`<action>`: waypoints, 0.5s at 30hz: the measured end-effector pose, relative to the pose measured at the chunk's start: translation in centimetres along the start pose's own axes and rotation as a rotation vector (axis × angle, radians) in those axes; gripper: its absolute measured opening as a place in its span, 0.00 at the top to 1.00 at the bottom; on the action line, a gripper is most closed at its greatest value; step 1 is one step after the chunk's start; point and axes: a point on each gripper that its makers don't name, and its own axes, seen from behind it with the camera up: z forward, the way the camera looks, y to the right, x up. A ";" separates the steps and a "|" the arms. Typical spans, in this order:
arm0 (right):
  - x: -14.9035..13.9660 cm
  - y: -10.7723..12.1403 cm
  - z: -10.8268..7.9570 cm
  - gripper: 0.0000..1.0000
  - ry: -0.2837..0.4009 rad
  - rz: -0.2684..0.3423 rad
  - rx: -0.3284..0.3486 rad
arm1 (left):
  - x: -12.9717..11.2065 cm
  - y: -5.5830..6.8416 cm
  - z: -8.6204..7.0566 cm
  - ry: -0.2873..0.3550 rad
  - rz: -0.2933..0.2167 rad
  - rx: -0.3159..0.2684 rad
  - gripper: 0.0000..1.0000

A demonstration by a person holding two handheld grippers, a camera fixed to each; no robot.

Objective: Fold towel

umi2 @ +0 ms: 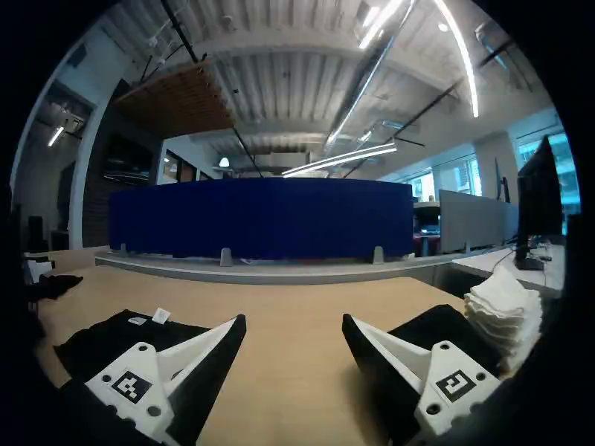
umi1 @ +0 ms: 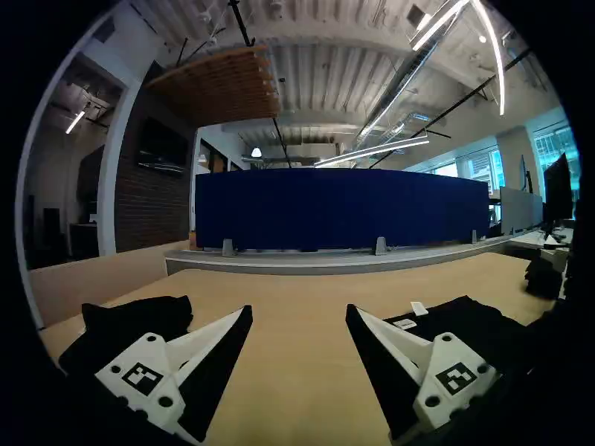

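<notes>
Both the left tongs (umi1: 299, 309) and right tongs (umi2: 294, 318) are spread wide and empty, so I'd guess a sloppy pinch just bunches the black towel (umi2: 119, 334) crooked on the surface (umi2: 297, 297).

1. We lose the black towel (umi1: 476, 323) behind a finger (umi1: 416, 364) and off the lower right edge.
2. Its white tag (umi1: 405, 324) is too small to read.
3. The white stack (umi2: 509, 312) is cut off at right.
</notes>
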 end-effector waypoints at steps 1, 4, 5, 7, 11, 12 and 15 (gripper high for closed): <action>0.0 0.0 0.0 0.00 0.000 0.000 0.000 | 0.0 0.0 0.0 0.000 0.000 0.000 0.07; -0.1 0.0 0.0 0.00 0.000 -0.001 0.000 | 0.0 0.0 -0.1 0.000 0.001 0.000 0.07; -0.1 0.0 0.0 0.00 0.000 -0.001 0.000 | 0.0 0.0 -0.1 0.000 0.001 0.000 0.07; -0.1 0.0 0.0 0.00 0.000 0.000 0.000 | 0.0 0.0 -0.1 0.000 0.001 0.000 0.07; 0.0 0.0 0.1 0.00 -0.001 0.000 0.001 | 0.0 0.0 -0.2 0.000 0.000 0.000 0.07; 0.0 0.0 0.1 0.00 -0.001 -0.001 0.001 | 0.0 0.0 -0.2 0.000 0.000 0.000 0.07; 0.1 -0.1 0.1 0.00 -0.001 -0.001 0.001 | 0.0 0.1 -0.2 -0.001 0.001 -0.001 0.07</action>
